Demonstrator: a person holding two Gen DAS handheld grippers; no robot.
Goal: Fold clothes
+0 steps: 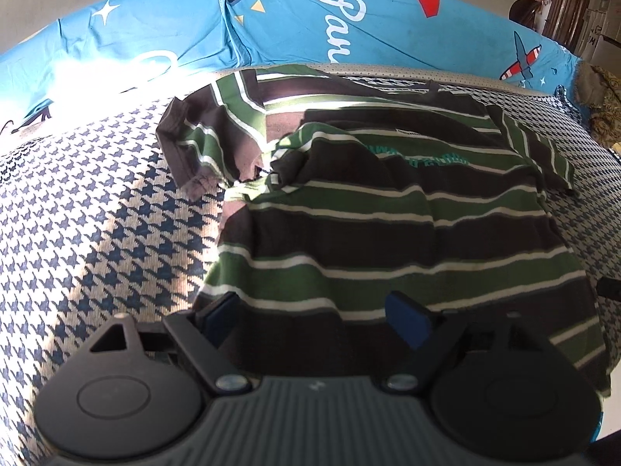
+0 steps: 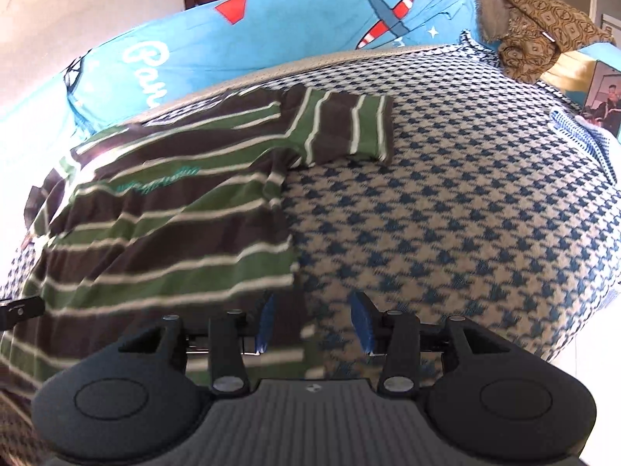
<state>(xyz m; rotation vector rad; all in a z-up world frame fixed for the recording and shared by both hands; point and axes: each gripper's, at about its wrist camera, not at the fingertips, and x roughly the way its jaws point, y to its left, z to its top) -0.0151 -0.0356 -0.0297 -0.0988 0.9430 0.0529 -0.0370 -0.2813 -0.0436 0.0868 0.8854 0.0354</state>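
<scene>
— Where does the striped T-shirt lie?

— It lies spread on the houndstooth-covered bed, brown with green and white stripes. Its hem is at the near edge, its collar toward the far side, close to the blue printed sheet. One sleeve is folded in over the chest on the left; the other sleeve lies flat, stretched out to the right.

— And the left gripper?

— Its jaws stand wide apart, holding nothing. They hang over the near hem, left of the shirt's middle; the left finger sits about at the shirt's left edge, the right finger over the brown band.

— The right gripper?

— Its jaws are also apart, somewhat narrower, and empty. They straddle the shirt's near right corner: the left finger over the cloth, the right finger over bare bed cover. Whether they touch the cloth cannot be told; that view is blurred.
</scene>
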